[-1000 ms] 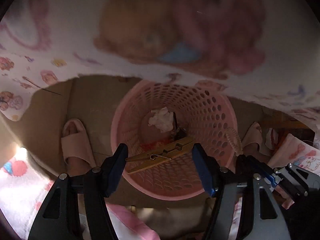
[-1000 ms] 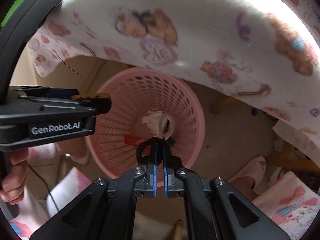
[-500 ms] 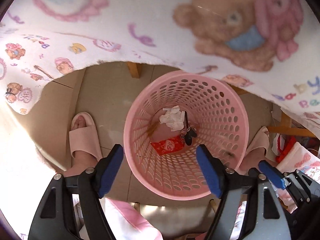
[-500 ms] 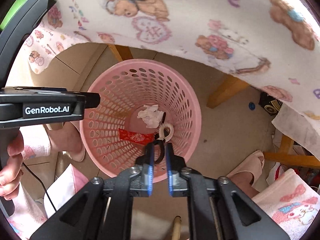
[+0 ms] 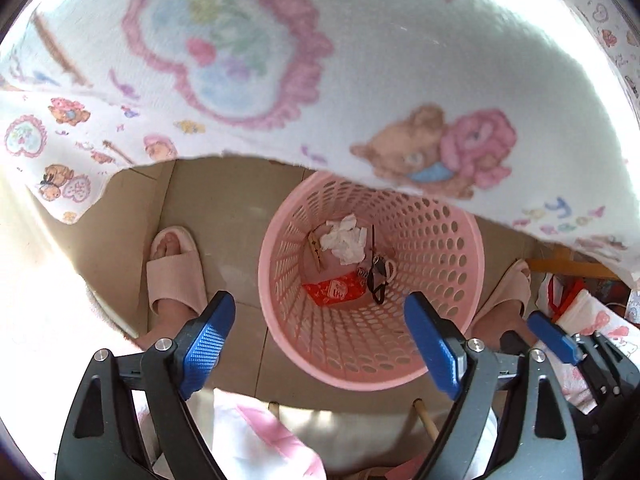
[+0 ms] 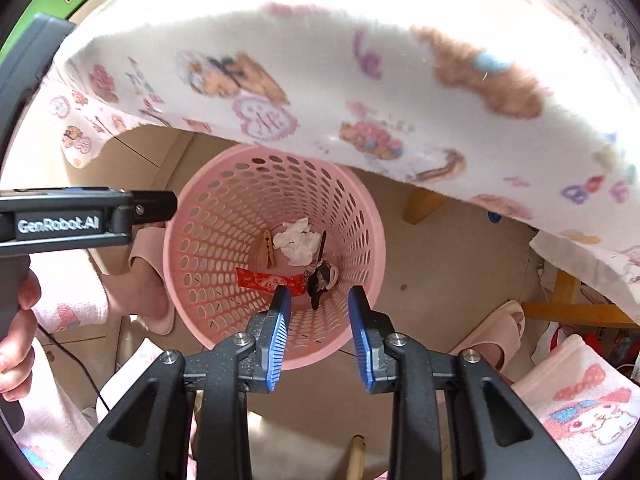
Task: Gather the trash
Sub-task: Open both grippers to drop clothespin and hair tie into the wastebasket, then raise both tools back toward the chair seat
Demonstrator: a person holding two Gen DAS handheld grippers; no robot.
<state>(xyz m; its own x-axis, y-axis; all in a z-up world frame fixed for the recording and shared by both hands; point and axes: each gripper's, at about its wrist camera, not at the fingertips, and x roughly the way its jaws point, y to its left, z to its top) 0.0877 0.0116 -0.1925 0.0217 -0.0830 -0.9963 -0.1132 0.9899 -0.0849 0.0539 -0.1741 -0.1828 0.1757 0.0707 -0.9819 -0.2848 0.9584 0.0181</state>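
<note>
A pink perforated bin [image 5: 448,272] [image 6: 208,240] stands on the floor under the table edge. In it lie a crumpled white tissue [image 5: 344,238] [image 6: 298,240], a wooden clothespin [image 5: 315,250] [image 6: 268,248], a red wrapper [image 5: 336,290] [image 6: 262,279] and a black and white hair tie [image 5: 378,274] [image 6: 322,278]. My left gripper [image 5: 320,340] is open and empty above the bin's near rim. My right gripper [image 6: 319,336] is open and empty above the bin. The left gripper's body [image 6: 80,220] shows at the left of the right wrist view.
A white printed tablecloth [image 5: 320,60] [image 6: 360,80] hangs over the bin's far side. Feet in pink slippers [image 5: 174,272] [image 6: 496,332] stand on both sides of the bin. Wooden table legs [image 6: 420,204] rise behind it. A printed towel [image 6: 580,408] lies at the right.
The clothespin fell from my left gripper into the bin. My right gripper opened and let the hair tie drop into the bin. Both grippers rose and drew back.
</note>
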